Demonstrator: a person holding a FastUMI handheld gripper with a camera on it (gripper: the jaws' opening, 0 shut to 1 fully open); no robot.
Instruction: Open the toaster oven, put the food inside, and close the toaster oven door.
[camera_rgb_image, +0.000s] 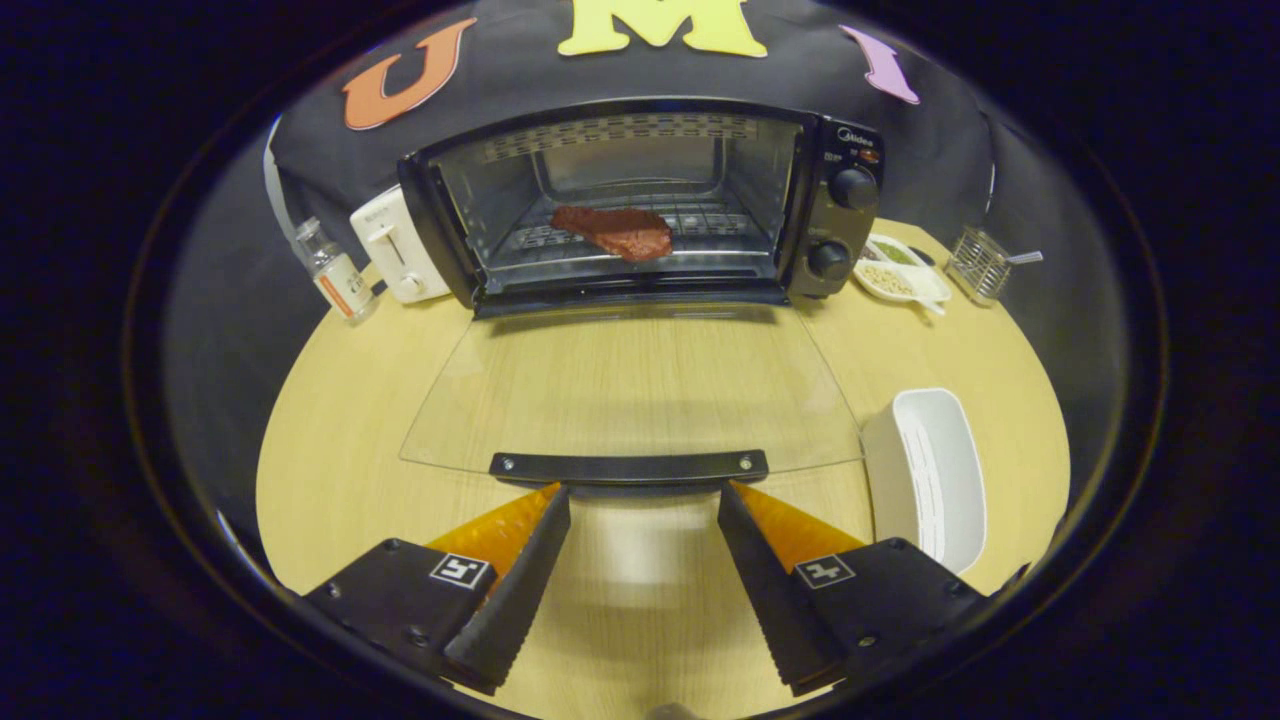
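Note:
The black toaster oven (840, 215) stands at the back of the wooden table with its glass door (630, 385) folded down flat toward me. A reddish-brown slab of meat (615, 232) lies on the wire rack inside. The door's black handle (628, 467) runs across just ahead of my fingertips. My gripper (643, 492) is open, with nothing between its fingers; the tips sit right under the handle's front edge, and I cannot tell whether they touch it.
A white rectangular dish (935, 475) stands on the table right of the door. A white toaster (397, 247) and a small bottle (335, 270) sit left of the oven. Small plates of seasoning (897, 270) and a wire basket (980, 263) are to its right.

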